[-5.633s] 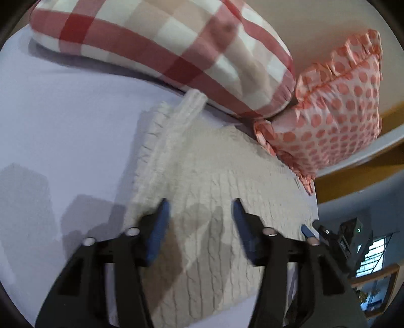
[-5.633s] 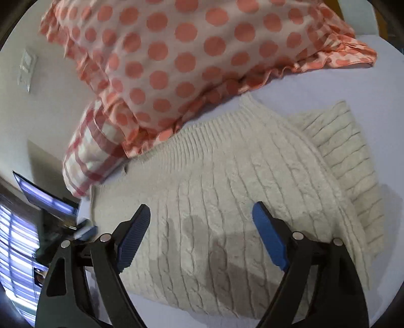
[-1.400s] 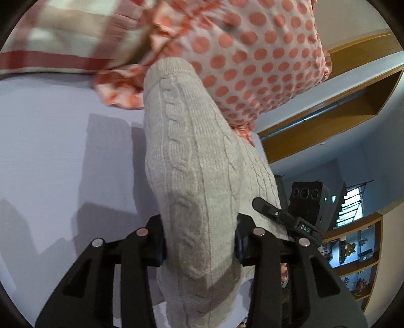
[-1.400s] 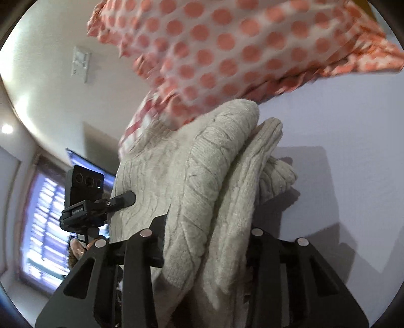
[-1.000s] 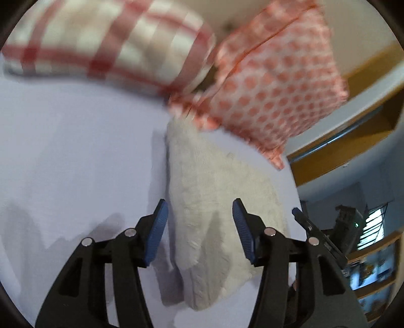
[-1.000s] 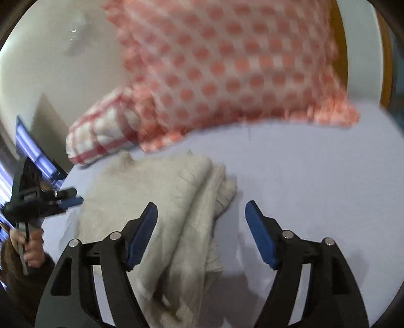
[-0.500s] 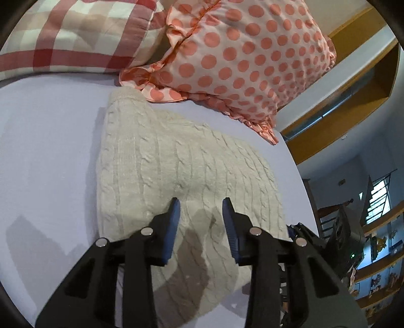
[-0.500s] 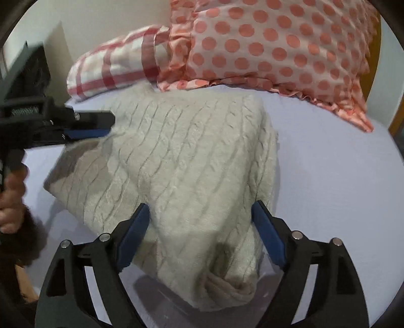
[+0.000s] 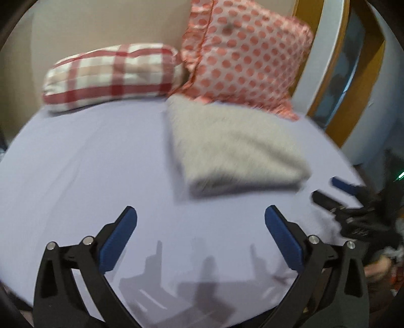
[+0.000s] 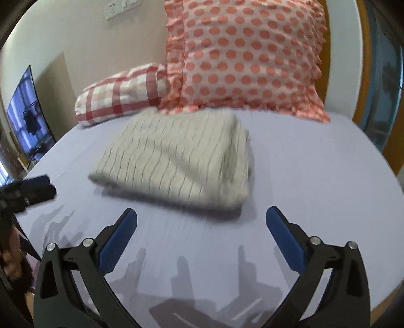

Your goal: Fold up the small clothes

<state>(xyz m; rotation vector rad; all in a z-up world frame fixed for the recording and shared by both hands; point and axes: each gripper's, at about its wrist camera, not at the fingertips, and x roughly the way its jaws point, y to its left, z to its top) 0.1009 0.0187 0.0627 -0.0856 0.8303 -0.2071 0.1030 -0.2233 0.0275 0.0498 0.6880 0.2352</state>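
The sweater lies folded in a thick cream rectangle on the bed, its far edge touching the dotted pillow, with the checked pillow beside that on the left; half a second ago both tongs hovered right over the knit, and now they have drawn back so that bare lilac sheet lies between them and the near fold; the left tongs were nearly closed then and are now spread wide, holding nothing; the right tongs are likewise spread wide and empty, much as before; some seconds back the sweater was a broad flat sheet, and since then it has been lifted, doubled over and laid down as the compact stack seen here.

The left view is smeared by motion, so the sweater shows there only as a pale wedge without stitch detail; the right view gives the cable ribs and the layered right-hand edge clearly; the left view alone shows the right tongs low at the right edge, beside a wooden frame; the right view alone shows the left tongs at the left edge, a screen behind them and a wall switch.
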